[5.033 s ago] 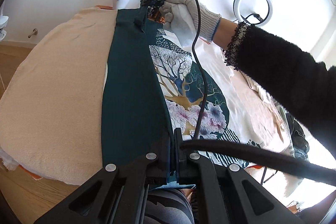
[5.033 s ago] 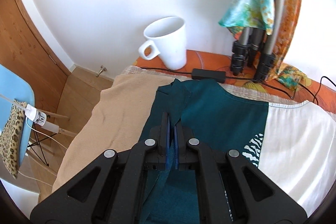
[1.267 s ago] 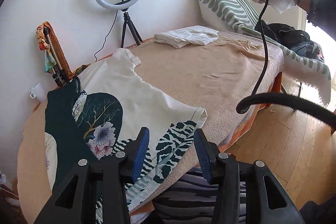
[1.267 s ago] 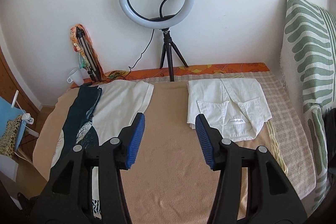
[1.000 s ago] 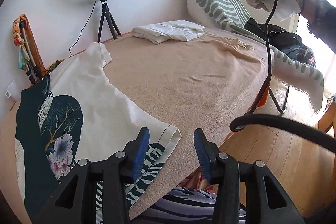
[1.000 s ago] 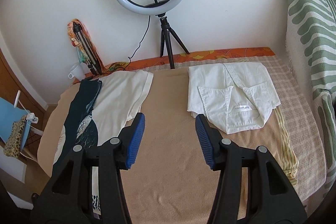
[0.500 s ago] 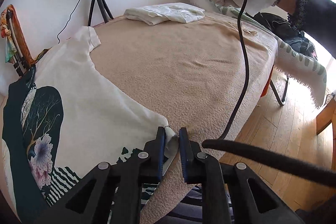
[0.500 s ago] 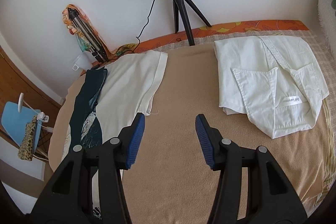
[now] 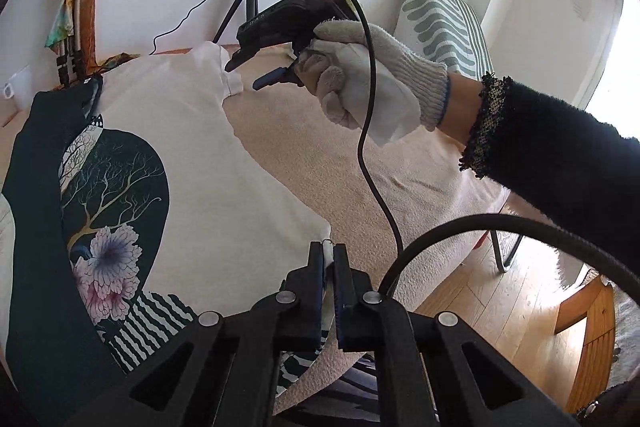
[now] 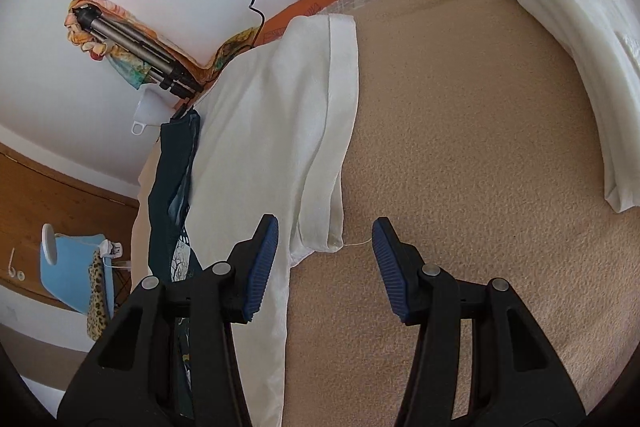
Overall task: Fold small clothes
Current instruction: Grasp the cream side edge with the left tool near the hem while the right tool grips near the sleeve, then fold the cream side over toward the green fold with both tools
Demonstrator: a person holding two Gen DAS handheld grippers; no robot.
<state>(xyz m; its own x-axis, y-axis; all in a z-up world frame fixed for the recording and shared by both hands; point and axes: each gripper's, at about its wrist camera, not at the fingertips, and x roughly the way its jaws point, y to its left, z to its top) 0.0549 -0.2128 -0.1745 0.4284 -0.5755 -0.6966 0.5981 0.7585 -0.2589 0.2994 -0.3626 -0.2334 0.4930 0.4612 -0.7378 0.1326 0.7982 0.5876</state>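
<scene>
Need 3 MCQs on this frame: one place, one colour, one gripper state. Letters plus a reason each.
1. Where is the sleeve relative to the right gripper?
A. just ahead of its open jaws
B. clamped in it
C. behind it

2. Colour of the right gripper's pads?
A. red
B. blue
C. white

3. State of the left gripper?
A. wide open
B. shut on nothing
C. shut on the shirt hem

Key: 1 A, the sleeve's cuff lies between and just beyond the spread tips, untouched. 2 B, both ribbed pads show blue. 3 C, white cloth is pinched between the closed jaws.
</scene>
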